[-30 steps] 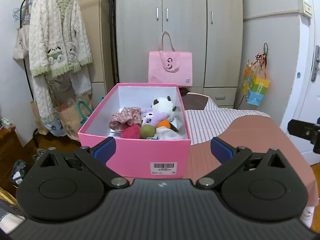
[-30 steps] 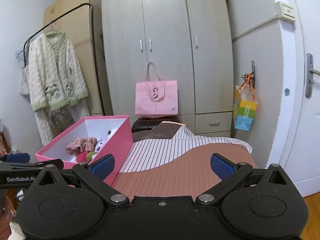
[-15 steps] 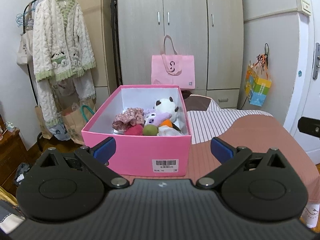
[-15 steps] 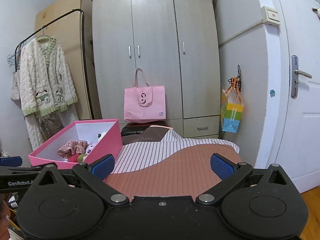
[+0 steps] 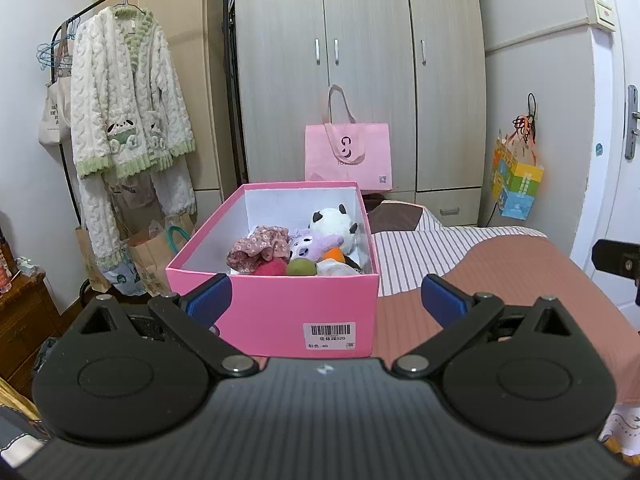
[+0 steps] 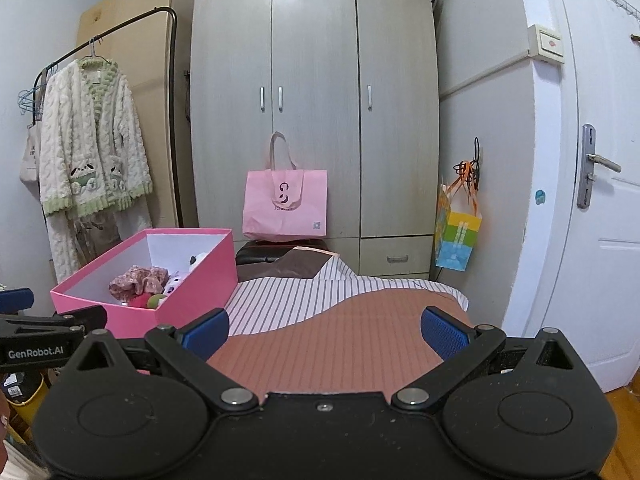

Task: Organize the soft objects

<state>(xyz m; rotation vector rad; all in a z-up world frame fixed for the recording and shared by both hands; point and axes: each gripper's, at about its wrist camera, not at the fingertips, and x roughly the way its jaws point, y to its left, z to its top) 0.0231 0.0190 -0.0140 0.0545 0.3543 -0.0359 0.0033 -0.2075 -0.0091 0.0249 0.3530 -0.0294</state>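
A pink box (image 5: 276, 304) stands on the bed and holds soft toys: a panda plush (image 5: 334, 220), a purple plush (image 5: 308, 245), a floral scrunchie (image 5: 260, 245), a red ball (image 5: 272, 269) and a green ball (image 5: 302, 268). The box also shows at the left of the right wrist view (image 6: 200, 280). My left gripper (image 5: 326, 298) is open and empty, just short of the box's near wall. My right gripper (image 6: 324, 330) is open and empty over the bedcover, to the right of the box.
The bed has a pink and striped cover (image 6: 344, 320). A wardrobe (image 6: 316, 120) stands behind with a pink tote bag (image 6: 286, 210) against it. A clothes rack with a fluffy cardigan (image 5: 128, 96) stands at left. A white door (image 6: 600, 200) is at right, with a colourful bag (image 6: 458, 240) beside it.
Both grippers have drawn back and tilted upward a little, so the box sits lower and farther in both views. Both stay open and empty.
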